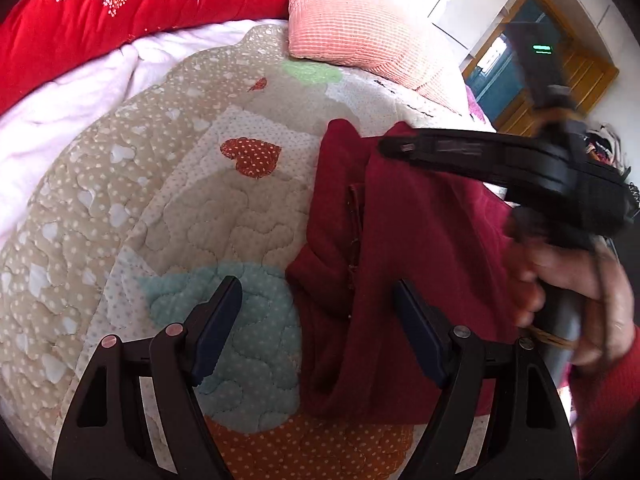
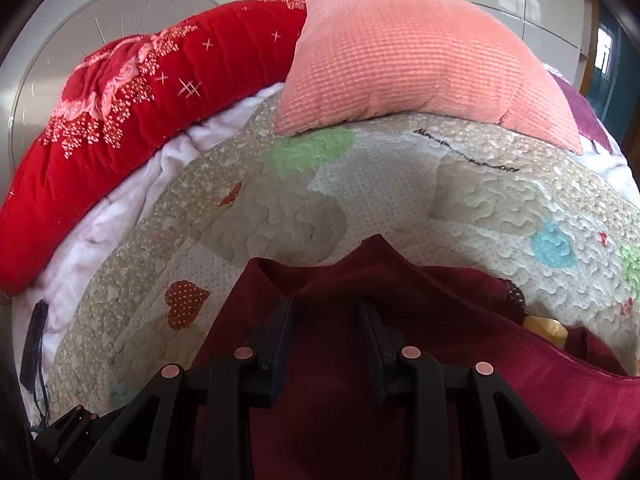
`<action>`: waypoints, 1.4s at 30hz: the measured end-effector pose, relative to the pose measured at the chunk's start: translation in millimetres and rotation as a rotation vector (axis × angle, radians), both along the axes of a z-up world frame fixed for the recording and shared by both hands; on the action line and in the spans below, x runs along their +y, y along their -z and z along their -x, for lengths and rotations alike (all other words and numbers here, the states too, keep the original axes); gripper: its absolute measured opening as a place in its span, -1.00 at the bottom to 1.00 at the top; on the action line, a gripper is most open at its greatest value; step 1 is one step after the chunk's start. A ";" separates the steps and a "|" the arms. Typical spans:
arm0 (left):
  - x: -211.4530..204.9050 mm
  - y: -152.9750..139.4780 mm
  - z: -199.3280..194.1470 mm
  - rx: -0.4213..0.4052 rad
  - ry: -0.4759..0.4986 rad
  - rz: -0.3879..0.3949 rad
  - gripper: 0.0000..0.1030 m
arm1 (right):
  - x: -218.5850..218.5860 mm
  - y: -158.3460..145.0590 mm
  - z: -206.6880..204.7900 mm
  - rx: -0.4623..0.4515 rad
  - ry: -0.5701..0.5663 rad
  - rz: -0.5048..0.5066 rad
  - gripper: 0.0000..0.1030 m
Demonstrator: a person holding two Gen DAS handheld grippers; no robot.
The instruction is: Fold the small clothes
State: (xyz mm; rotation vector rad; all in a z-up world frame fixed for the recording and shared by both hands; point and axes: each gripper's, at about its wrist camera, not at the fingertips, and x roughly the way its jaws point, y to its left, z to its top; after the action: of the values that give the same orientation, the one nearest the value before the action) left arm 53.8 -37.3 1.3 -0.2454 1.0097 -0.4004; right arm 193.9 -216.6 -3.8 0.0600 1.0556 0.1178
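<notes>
Left gripper (image 1: 318, 320) released, jaws wide, straddling maroon garment's (image 1: 400, 260) near left edge on quilt (image 1: 120, 220); long axis runs away from it. Right gripper (image 2: 326, 320) further in, parted over cloth, grip unclear

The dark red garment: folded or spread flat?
Partly folded: the dark red garment lies doubled in overlapping layers on the quilt, bunched, not neatly finished.

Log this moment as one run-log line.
stage: mid-fold | left gripper: open, beside garment | right gripper: open over garment | surface: quilt
</notes>
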 end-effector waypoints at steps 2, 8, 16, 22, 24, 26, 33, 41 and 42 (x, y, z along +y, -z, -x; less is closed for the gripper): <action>4.0 1.0 0.3 0.011 0.007 0.026 0.53 | 2.9 8.9 -7.3 0.012 0.012 0.005 -0.34; 7.3 1.0 2.7 0.020 0.007 0.049 0.54 | 4.4 -5.9 1.6 0.013 0.004 -0.027 -0.12; 6.7 1.7 0.3 0.017 0.005 0.060 0.54 | 26.8 -3.7 5.0 0.079 -0.008 0.057 -0.01; 7.4 1.0 4.9 0.015 0.006 0.057 0.54 | 27.8 -3.7 6.9 0.053 -0.035 0.097 -0.79; 7.8 1.0 5.0 0.015 0.006 0.058 0.54 | 24.2 -12.7 9.5 0.026 -0.026 0.057 -0.92; 7.7 1.1 4.8 0.017 0.005 0.059 0.54 | 25.1 -20.9 10.0 0.006 -0.035 0.021 -0.92; 6.0 2.5 2.4 0.017 0.003 0.054 0.56 | 37.0 4.2 2.1 0.042 -0.074 0.053 -0.91; 4.4 2.9 2.2 0.010 0.002 0.044 0.58 | 23.7 -19.3 13.8 0.044 -0.051 -0.048 0.10; 4.6 3.2 2.2 0.009 0.002 0.045 0.58 | 24.7 -20.0 14.2 0.051 -0.052 -0.036 0.10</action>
State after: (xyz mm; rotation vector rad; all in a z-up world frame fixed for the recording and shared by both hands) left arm 51.6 -32.7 -1.8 -0.2870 1.0107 -0.4242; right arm 179.7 -191.9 16.2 0.0684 1.1068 0.1834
